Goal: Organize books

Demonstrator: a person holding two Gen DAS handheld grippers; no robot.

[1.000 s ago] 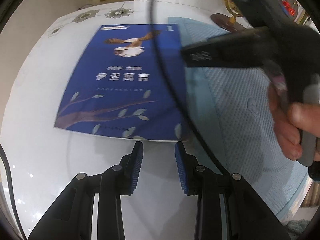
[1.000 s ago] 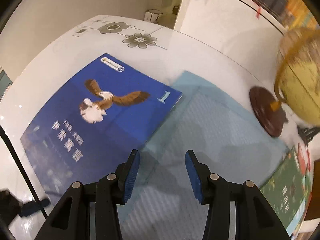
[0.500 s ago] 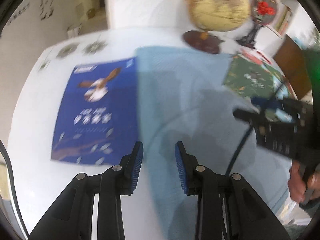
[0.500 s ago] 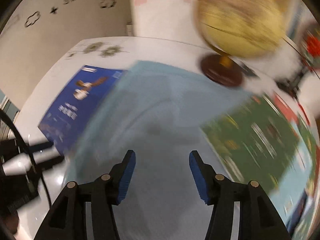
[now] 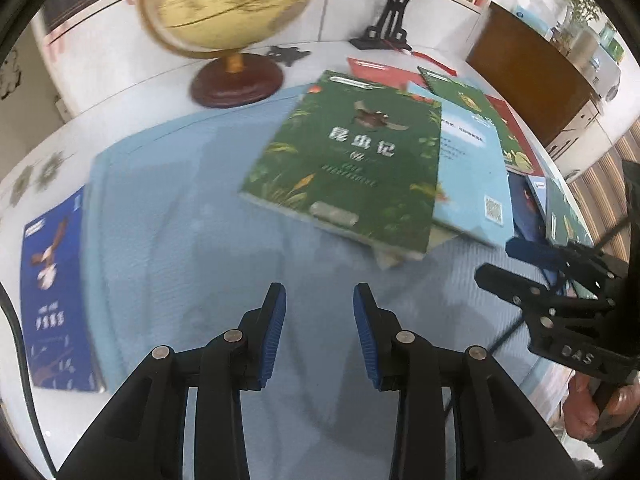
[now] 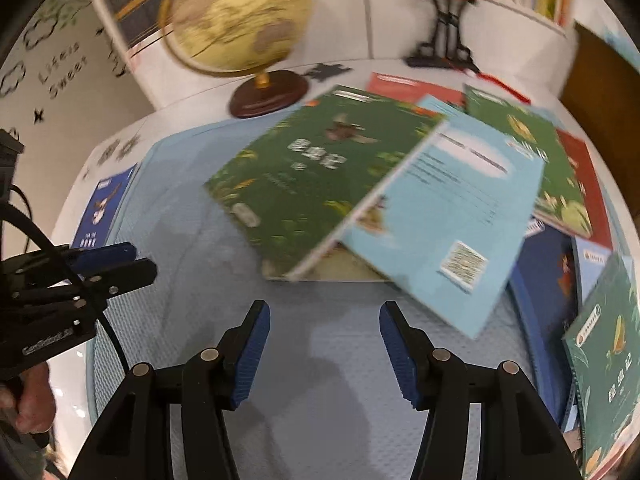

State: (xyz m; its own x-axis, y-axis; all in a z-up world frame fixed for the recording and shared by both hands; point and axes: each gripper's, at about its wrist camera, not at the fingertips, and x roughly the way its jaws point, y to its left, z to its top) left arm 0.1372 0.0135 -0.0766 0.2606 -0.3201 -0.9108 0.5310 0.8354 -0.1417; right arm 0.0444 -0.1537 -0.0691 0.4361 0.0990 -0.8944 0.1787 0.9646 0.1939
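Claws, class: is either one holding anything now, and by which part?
Nothing is held. The left claw and right claw both stand open over the blue mat, empty.

Home study or child's room: globe at 11 o'clock, wall stickers at 9, scattered books on table.

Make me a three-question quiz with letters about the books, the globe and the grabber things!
1. Where does the blue eagle book lie?
A. on the pile
B. alone, beside the mat's left edge
C. under the globe

2. What colour is the globe's ball?
A. yellow
B. purple
C. black

3. What is between the right hand-held gripper's fingers?
A. a book
B. a pen
C. nothing

Answers: B, it lies apart from the pile; A, it looks pale yellow; C, only mat shows in the gap.
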